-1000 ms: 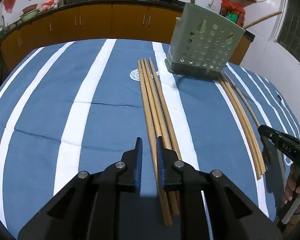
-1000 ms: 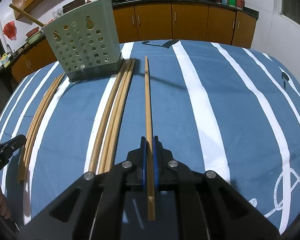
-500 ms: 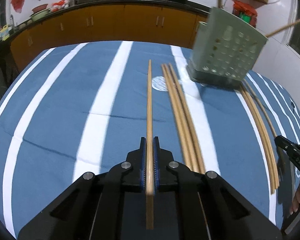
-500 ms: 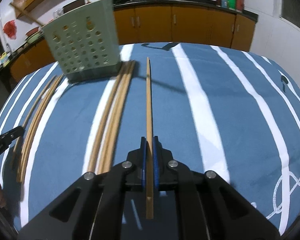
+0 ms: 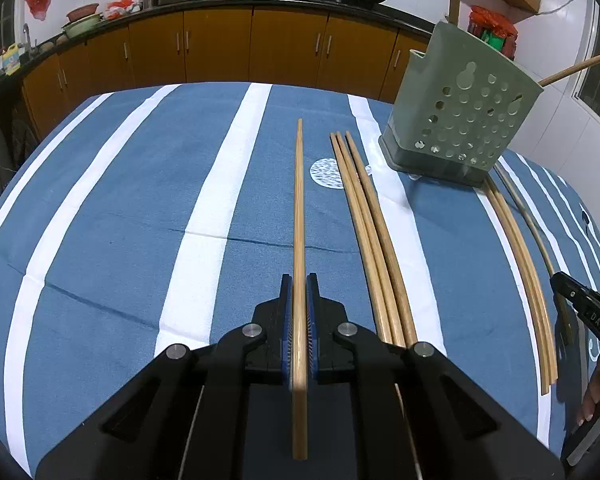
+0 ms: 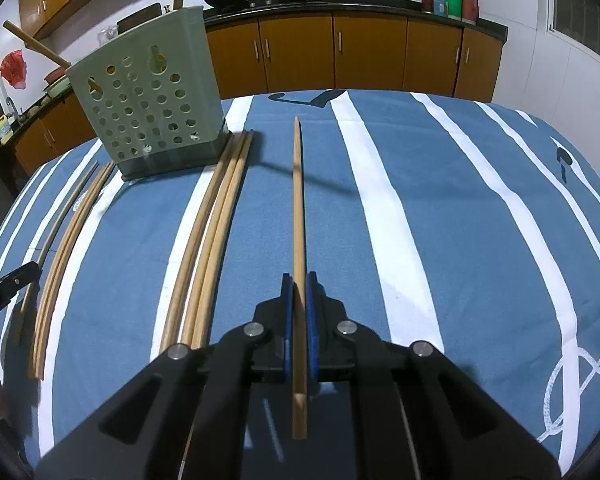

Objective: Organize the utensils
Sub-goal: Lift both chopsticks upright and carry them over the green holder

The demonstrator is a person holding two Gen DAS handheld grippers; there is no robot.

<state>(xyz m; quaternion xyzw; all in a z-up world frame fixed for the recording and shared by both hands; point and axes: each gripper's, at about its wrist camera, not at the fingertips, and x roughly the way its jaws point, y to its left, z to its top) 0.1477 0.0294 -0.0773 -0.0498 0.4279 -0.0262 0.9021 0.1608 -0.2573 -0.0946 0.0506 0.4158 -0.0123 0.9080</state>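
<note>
My left gripper point(image 5: 299, 280) is shut on a long wooden chopstick point(image 5: 299, 208) and holds it above the striped blue cloth, pointing away. My right gripper point(image 6: 299, 278) is shut on another wooden chopstick point(image 6: 298, 200), held the same way. A green perforated utensil holder point(image 5: 458, 120) stands at the far right in the left wrist view and at the far left in the right wrist view point(image 6: 148, 108); two sticks stand in it. Three chopsticks point(image 5: 374, 232) lie left of the holder and a second bundle point(image 5: 520, 264) lies to its right.
The table carries a blue cloth with white stripes point(image 5: 140, 220). Orange kitchen cabinets point(image 5: 220, 48) with woks and pots on the counter run behind the table. The other gripper's tip shows at the right edge point(image 5: 580, 308) of the left wrist view.
My left gripper was open over the chopstick group a second ago; it has since shut on one chopstick and lifted it clear to the left. My right gripper keeps holding its chopstick, shifting slightly.
</note>
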